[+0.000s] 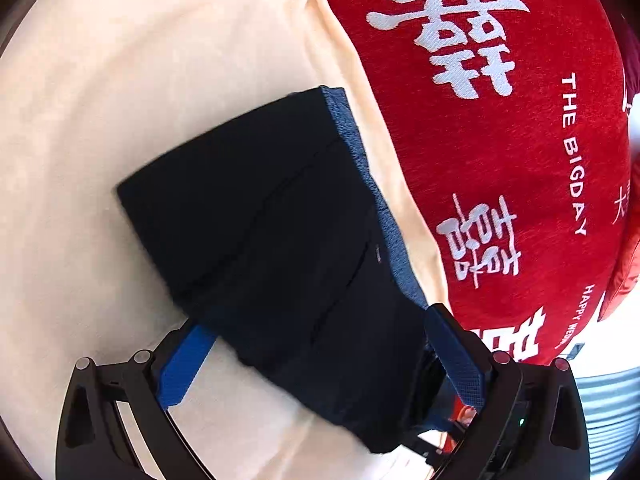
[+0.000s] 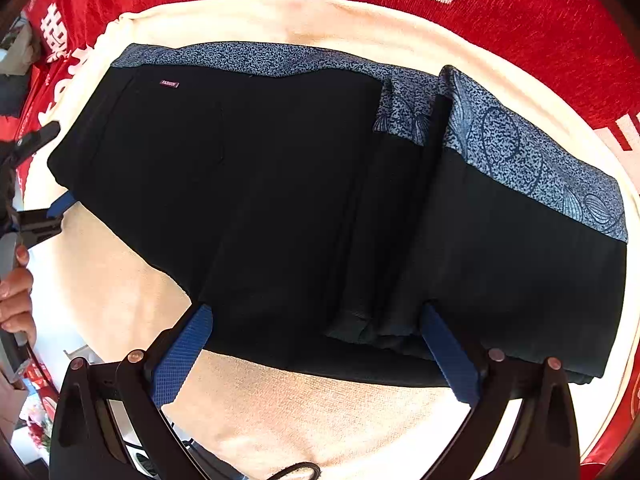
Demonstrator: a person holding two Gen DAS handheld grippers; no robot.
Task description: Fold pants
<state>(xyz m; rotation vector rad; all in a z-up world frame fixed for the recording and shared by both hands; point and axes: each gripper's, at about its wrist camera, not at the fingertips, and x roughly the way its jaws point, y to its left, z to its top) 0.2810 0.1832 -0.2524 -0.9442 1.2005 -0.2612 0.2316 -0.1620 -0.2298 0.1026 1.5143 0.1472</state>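
Pants (image 2: pixel 280 200) lie folded into a compact bundle on the cream cloth (image 2: pixel 300 420); both the left gripper (image 1: pixel 316 356) and right gripper (image 2: pixel 316 344) stand wide apart, gripping nothing; probably only tidying remains.

- The pants (image 2: pixel 280 200) lie folded flat on the towel (image 2: pixel 300 412); the towel extends past the pants on all visible sides.
- The towel lies on the printed cloth (image 2: pixel 540 20), which shows beyond the towel's far edge behind the pants.
- The waistband (image 2: pixel 260 58) runs along the far edge of the pants, toward the printed cloth.
- A small label (image 2: pixel 169 84) sits on the pants just below the waistband, near the pants' left end.
- The right gripper (image 2: pixel 316 356) stands over the near edge of the pants, jaws spread wide, one finger on each side of a fold.
- The left gripper (image 1: pixel 320 360) straddles the left end of the pants.
- A hand (image 2: pixel 16 296) is left of the pants, off the towel.
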